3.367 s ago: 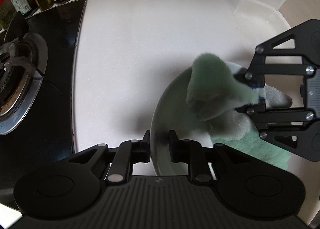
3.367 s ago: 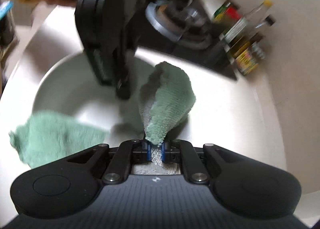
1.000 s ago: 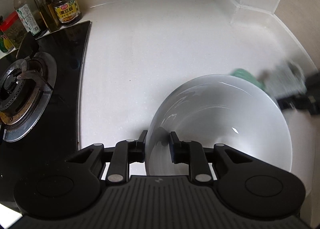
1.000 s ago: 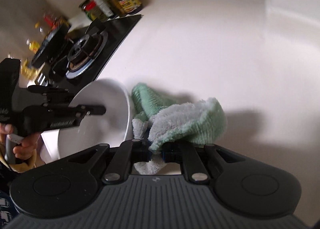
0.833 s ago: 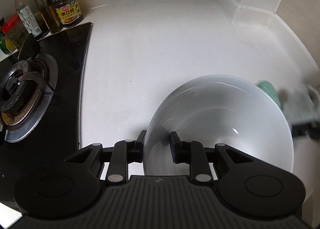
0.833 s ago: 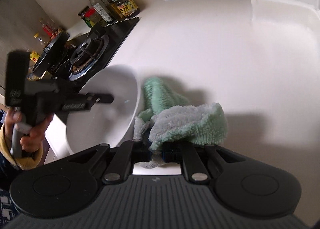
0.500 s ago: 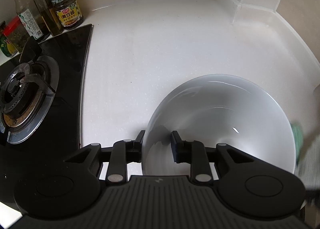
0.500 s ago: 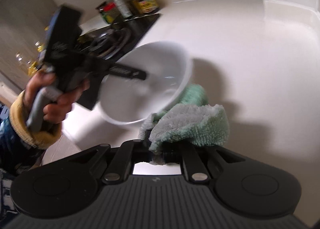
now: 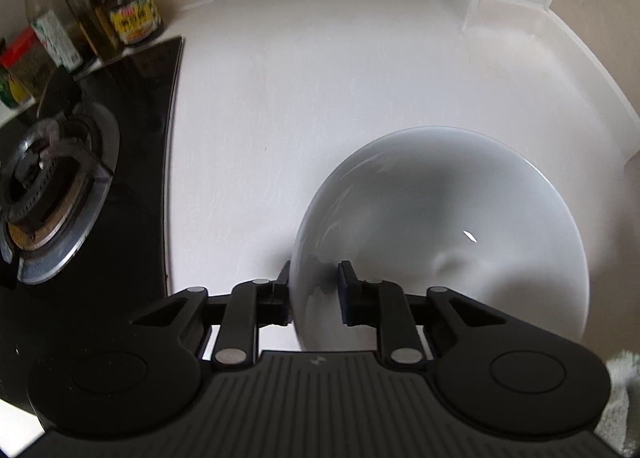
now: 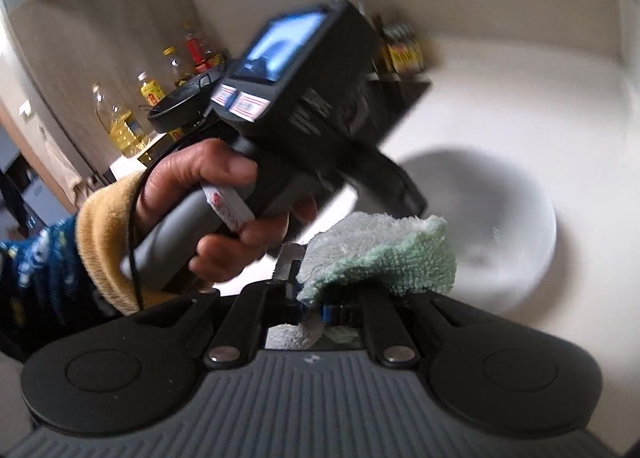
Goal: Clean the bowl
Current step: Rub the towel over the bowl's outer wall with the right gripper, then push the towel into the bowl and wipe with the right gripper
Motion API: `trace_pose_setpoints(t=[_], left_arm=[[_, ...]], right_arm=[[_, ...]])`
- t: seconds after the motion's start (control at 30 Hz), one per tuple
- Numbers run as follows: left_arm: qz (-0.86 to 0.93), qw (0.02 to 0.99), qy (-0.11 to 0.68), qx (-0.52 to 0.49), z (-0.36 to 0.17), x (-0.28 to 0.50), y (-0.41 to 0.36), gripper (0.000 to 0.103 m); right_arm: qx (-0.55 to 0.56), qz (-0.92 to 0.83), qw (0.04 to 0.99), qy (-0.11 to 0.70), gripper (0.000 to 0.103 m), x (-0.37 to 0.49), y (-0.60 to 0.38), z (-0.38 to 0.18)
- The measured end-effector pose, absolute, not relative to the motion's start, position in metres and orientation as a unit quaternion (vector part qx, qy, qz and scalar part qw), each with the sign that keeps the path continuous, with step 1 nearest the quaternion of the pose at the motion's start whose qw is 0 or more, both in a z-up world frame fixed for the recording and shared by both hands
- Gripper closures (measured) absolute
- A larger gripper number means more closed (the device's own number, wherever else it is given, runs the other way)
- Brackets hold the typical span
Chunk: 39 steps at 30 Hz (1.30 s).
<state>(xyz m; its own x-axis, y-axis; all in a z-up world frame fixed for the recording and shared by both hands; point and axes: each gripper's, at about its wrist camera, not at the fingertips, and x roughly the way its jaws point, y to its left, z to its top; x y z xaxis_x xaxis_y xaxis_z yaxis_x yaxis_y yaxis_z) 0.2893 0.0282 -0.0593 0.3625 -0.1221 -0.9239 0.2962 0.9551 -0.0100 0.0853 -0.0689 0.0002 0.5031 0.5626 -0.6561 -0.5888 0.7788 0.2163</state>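
Porcelain is the worry here. The left gripper (image 9: 313,290) pinches the near rim of the white bowl (image 9: 440,226), one finger inside the wall and one outside, and the rest of the bowl spreads forward and to the right of that grip, over the pale counter (image 9: 320,78). Whether its base rests on the counter or hangs just above it, I cannot tell from these views. Its inside looks bare and glossy, with only a small glint of light and soft grey shadow.

The right gripper (image 10: 320,300) is clamped narrow on a fold of the green and grey cloth (image 10: 380,254), which bunches up just ahead of its fingers. The bowl sits beyond and to the right of that cloth, apart from it, and the person's hand (image 10: 216,210) on the left gripper's handle fills the space ahead and to the left.

My judgement of the risks:

- A rim pinch on smooth glazed ware is a small hold. Any tilt puts the bowl's weight on that one spot, so it may swivel between the fingers or slip free and strike the counter.
- If the surface is damp, the grip is weaker still.
- The stove (image 9: 56,194) lies off to the left of the left gripper, with jars and bottles (image 9: 128,14) at the far left; a wide swing that way could knock them.
- The cloth is loose, and a hanging tail could drag on the bowl's rim and tug it.

The right view is blurred, so fine detail there is uncertain.
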Motion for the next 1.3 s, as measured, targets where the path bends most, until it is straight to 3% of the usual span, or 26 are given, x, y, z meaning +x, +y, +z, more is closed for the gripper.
trace_pose_setpoints(t=[0.27,0.63,0.8,0.93,1.3], left_arm=[[-0.133,0.824,0.542,0.100,-0.058,0.280,0.030,0.083],[-0.163,0.826,0.526,0.124,-0.058,0.270,0.029,0.082],[-0.164,0.821,0.535,0.114,-0.058,0.275,0.031,0.082],[-0.165,0.814,0.549,0.091,-0.057,0.281,0.037,0.083],[-0.154,0.805,0.571,0.045,-0.058,0.294,0.049,0.088]], right_arm=[[-0.202,0.323,0.846,0.373,0.098,0.082,-0.042,-0.010],[-0.183,0.217,0.865,0.413,0.098,0.127,-0.126,0.006],[-0.162,0.170,0.897,0.374,0.098,0.163,-0.147,0.016],[-0.126,0.243,0.914,0.301,0.097,0.157,-0.131,0.067],[-0.248,0.279,0.855,0.361,0.097,0.217,-0.075,-0.015]])
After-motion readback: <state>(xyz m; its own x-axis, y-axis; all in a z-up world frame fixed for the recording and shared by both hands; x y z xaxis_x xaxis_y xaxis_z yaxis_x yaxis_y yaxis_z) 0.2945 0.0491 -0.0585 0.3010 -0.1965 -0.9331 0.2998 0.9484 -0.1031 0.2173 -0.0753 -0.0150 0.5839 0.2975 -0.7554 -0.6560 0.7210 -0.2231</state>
